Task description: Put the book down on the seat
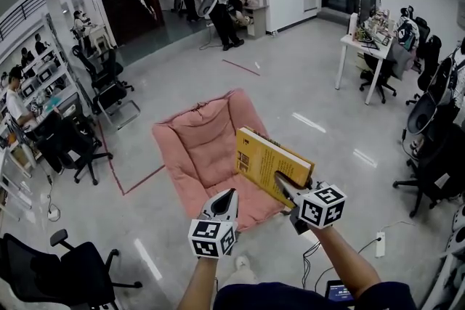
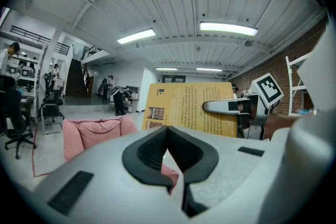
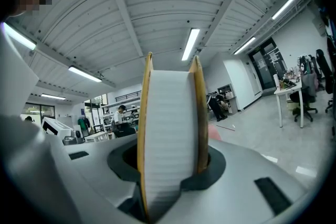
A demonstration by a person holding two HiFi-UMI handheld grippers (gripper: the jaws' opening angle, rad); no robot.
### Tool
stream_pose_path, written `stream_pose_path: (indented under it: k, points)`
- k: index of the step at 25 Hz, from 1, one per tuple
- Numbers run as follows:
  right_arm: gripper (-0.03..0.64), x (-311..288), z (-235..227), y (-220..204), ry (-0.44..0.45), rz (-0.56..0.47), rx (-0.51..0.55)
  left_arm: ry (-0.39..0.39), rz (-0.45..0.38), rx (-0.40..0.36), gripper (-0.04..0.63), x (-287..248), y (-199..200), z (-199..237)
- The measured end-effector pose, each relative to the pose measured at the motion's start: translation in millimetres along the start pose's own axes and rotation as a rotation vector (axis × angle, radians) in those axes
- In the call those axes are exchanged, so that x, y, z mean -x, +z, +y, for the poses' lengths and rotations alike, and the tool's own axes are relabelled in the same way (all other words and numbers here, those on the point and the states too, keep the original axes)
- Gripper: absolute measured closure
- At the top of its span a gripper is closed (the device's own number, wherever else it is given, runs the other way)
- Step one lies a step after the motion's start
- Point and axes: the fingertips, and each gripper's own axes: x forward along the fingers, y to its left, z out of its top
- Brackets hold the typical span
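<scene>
Jaws of the right gripper (image 1: 282,182) stand wide apart, clamped across the thick yellow book (image 1: 263,158). The right gripper view shows the page block edge-on, a cover against each pad. Jaws of the left gripper (image 1: 231,197) are together with nothing between them. The book is held tilted in the air over the near right part of the pink seat (image 1: 195,141), not lying on it. Only the left gripper view shows the printed cover with one right jaw across it. Only the head view shows the whole seat.

Ahead, seat (image 1: 192,145) — book (image 1: 260,156) over its right edge, left tool (image 1: 232,194) alongside
</scene>
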Motion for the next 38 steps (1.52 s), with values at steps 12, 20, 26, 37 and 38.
stream_pose_path:
  k: [12, 20, 26, 37, 38]
  points:
    - [0.46, -39, -18, 6, -0.026, 0.019, 0.001, -0.012, 0.01, 0.019, 0.591, -29, 7, 35]
    - [0.46, -81, -18, 7, -0.026, 0.041, -0.005, -0.004, 0.026, 0.025, 0.591, -44, 13, 73]
    - [0.46, -108, -24, 12, -0.04, 0.048, -0.01, -0.017, 0.033, 0.034, 0.591, -60, 20, 95]
    - [0.46, -146, -27, 16, -0.058, 0.061, -0.001, -0.035, 0.033, 0.044, 0.591, -79, 27, 132]
    - [0.46, -149, -27, 16, -0.059, 0.062, 0.0, -0.037, 0.033, 0.045, 0.591, -81, 28, 134]
